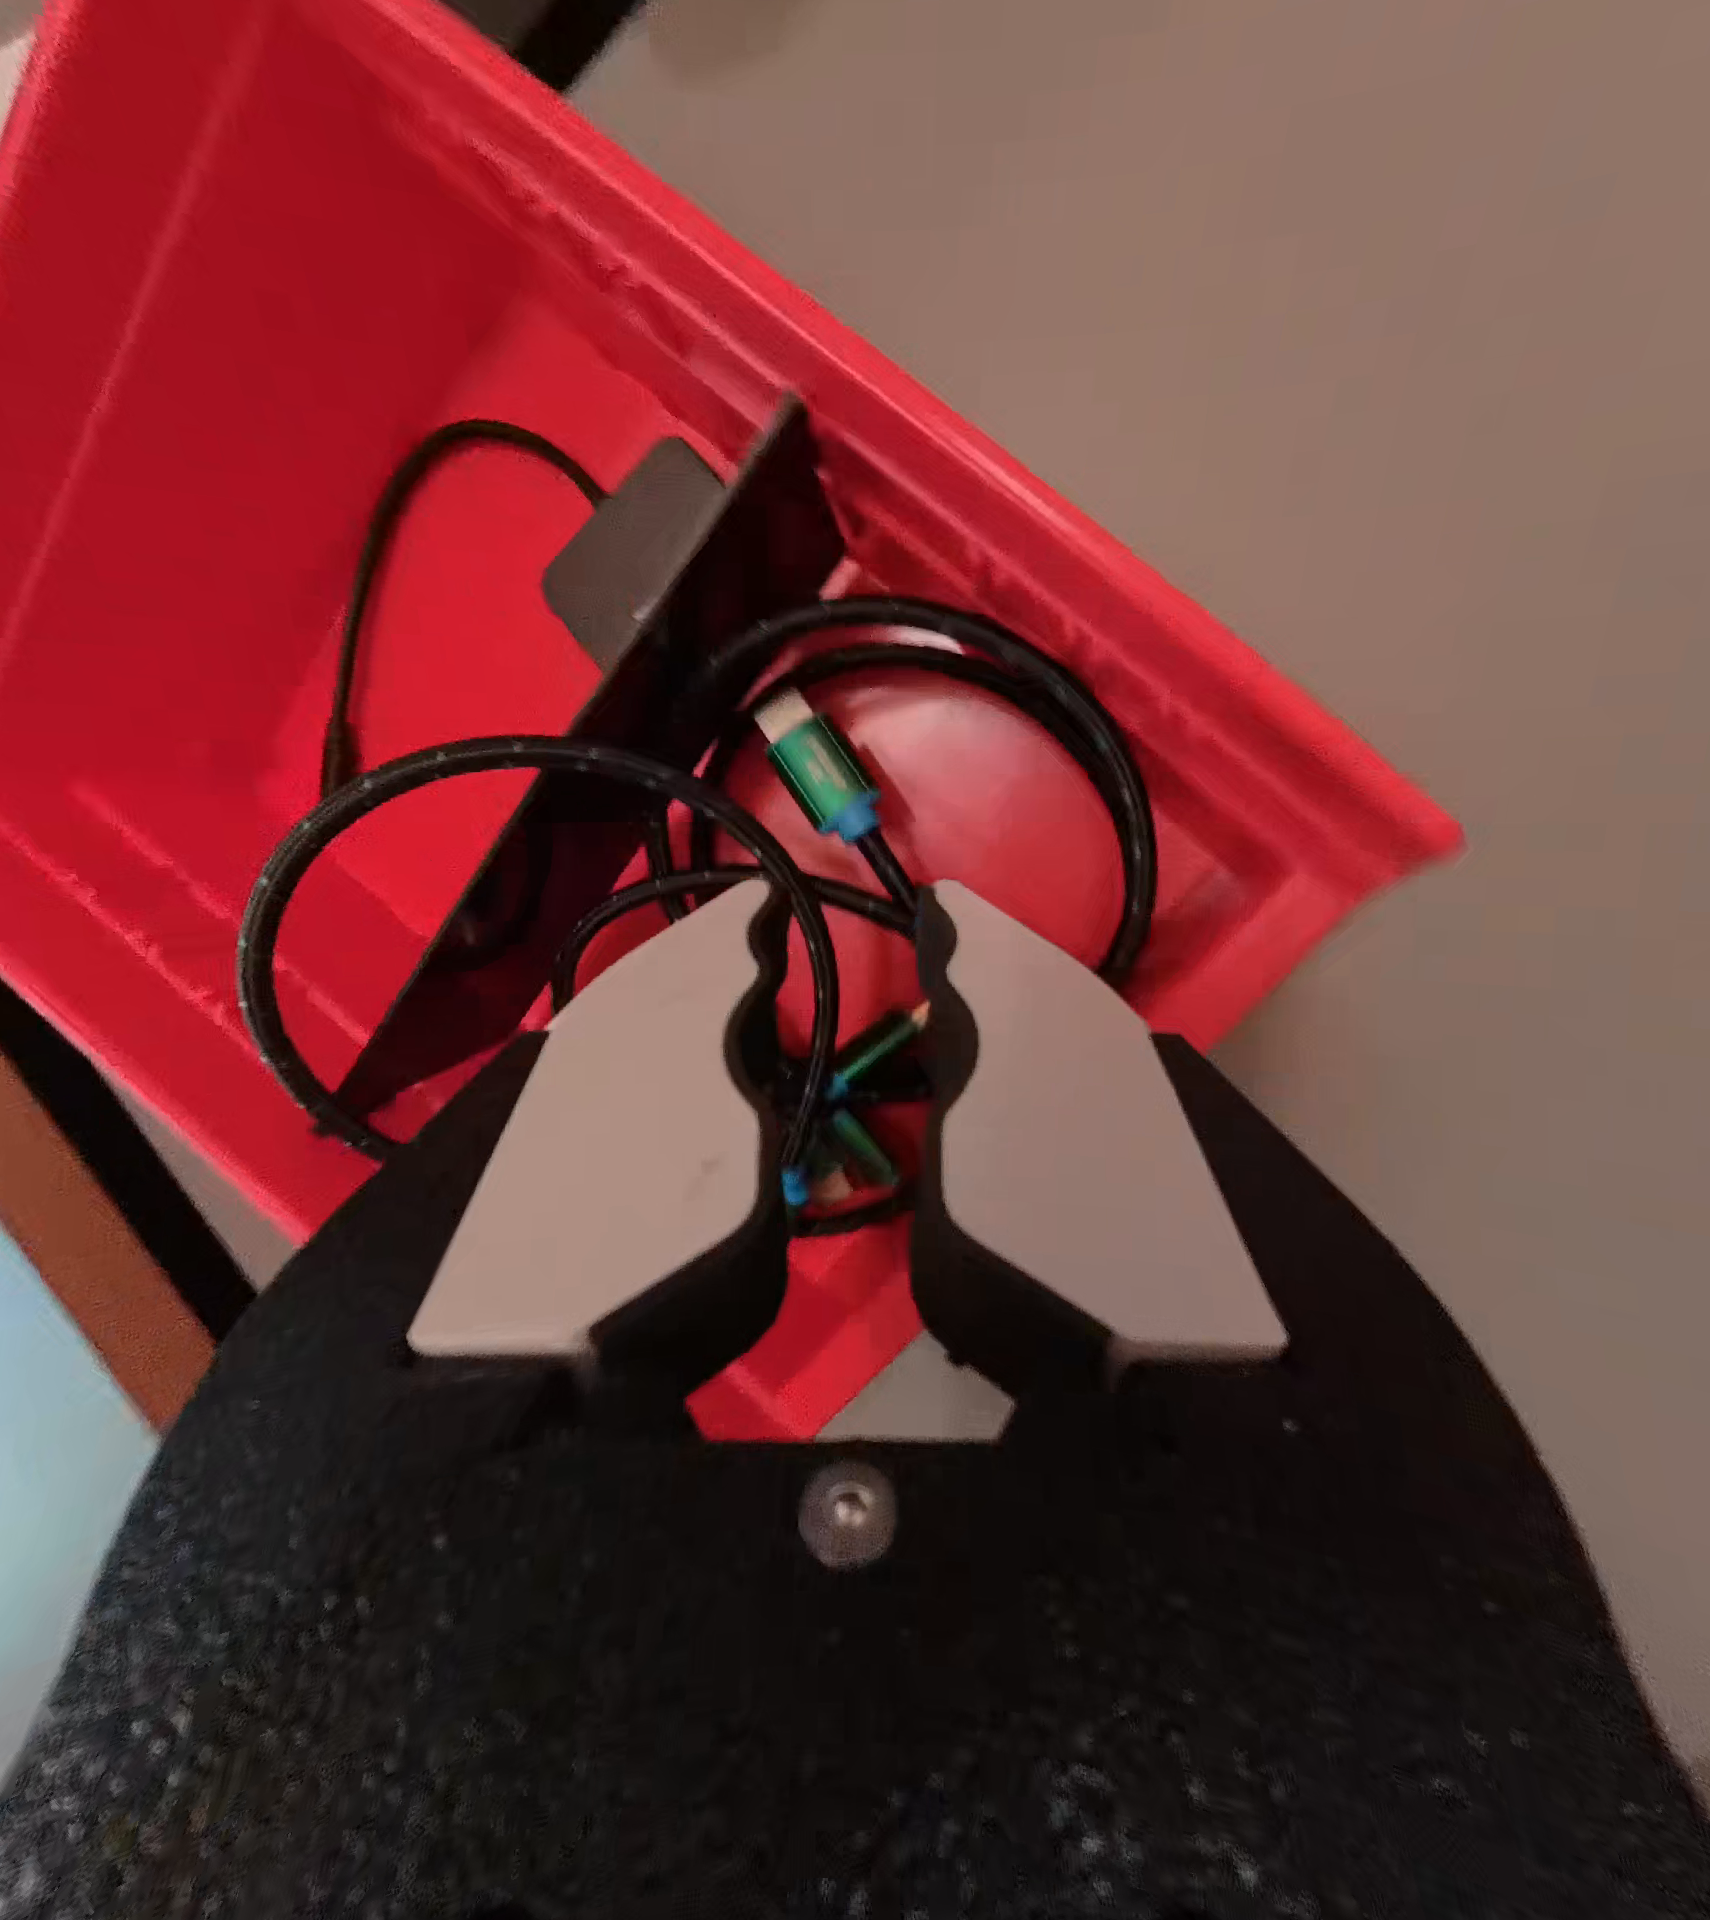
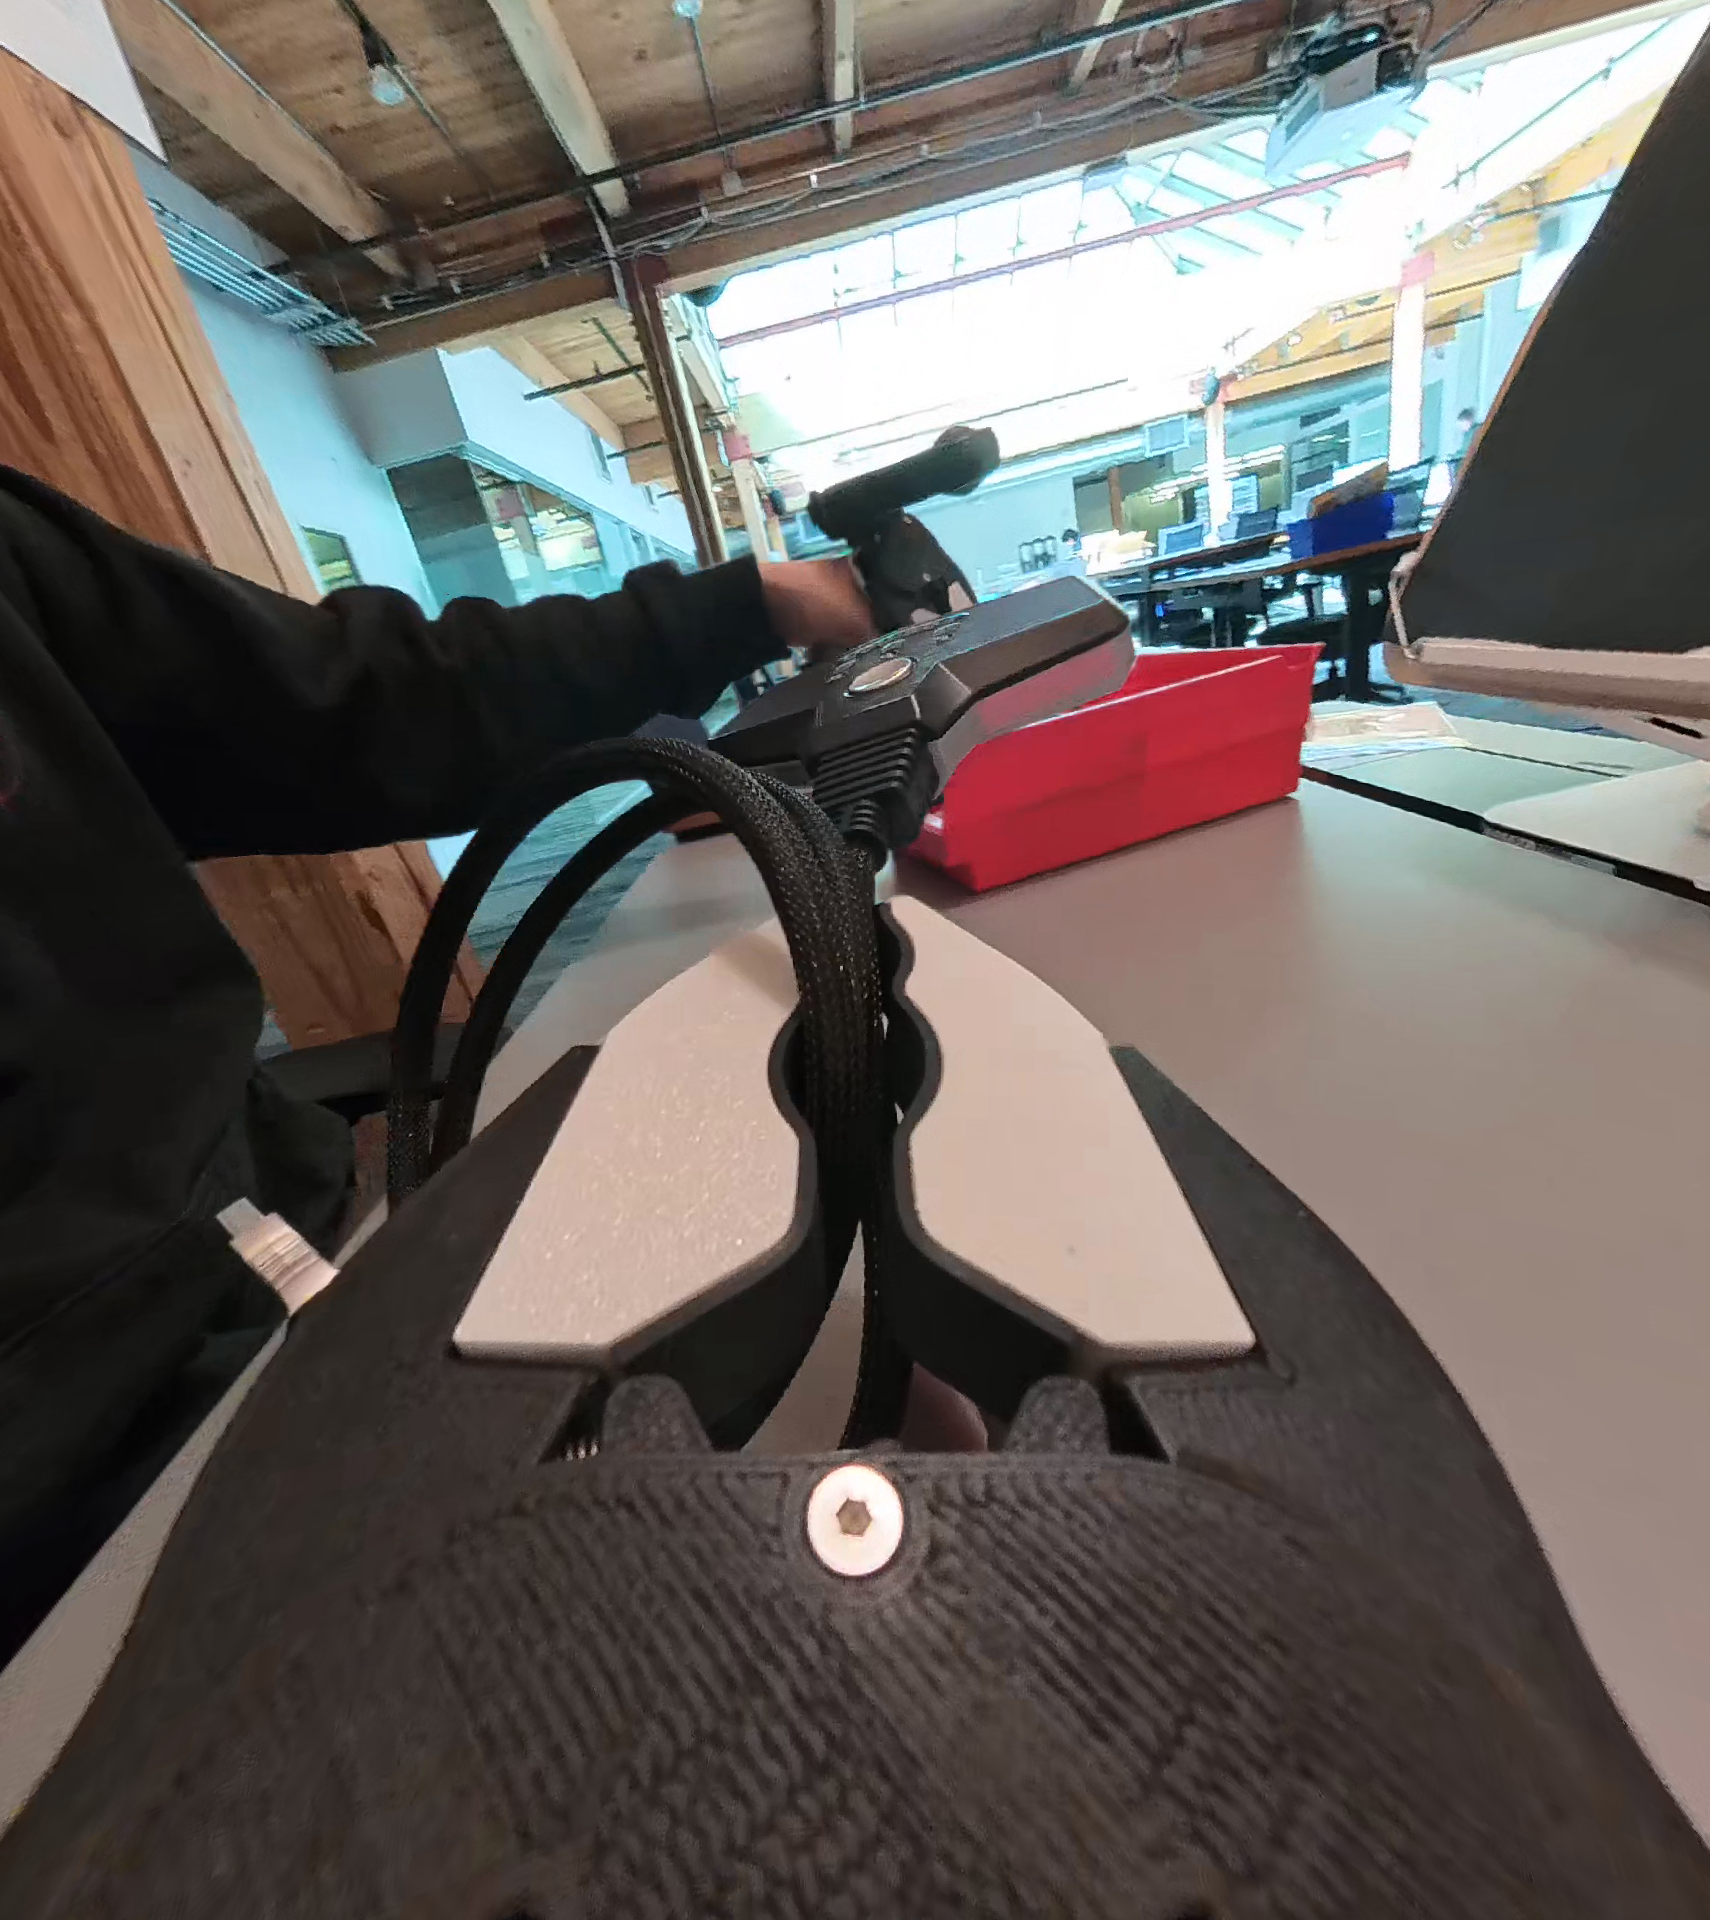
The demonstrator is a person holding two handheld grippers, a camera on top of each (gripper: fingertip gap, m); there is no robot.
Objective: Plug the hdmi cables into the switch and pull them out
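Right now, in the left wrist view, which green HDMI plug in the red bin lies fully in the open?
The green metal plug with the silver tip, lying beyond the left tool. The other green plugs are clustered lower, partly hidden between the tool's fingers.

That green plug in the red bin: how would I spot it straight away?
Find the red bin on the grey table. Among its black cables, just beyond the left tongs, lies the green plug: a green metal shell, silver tip and blue collar, lying clear of the tangle.
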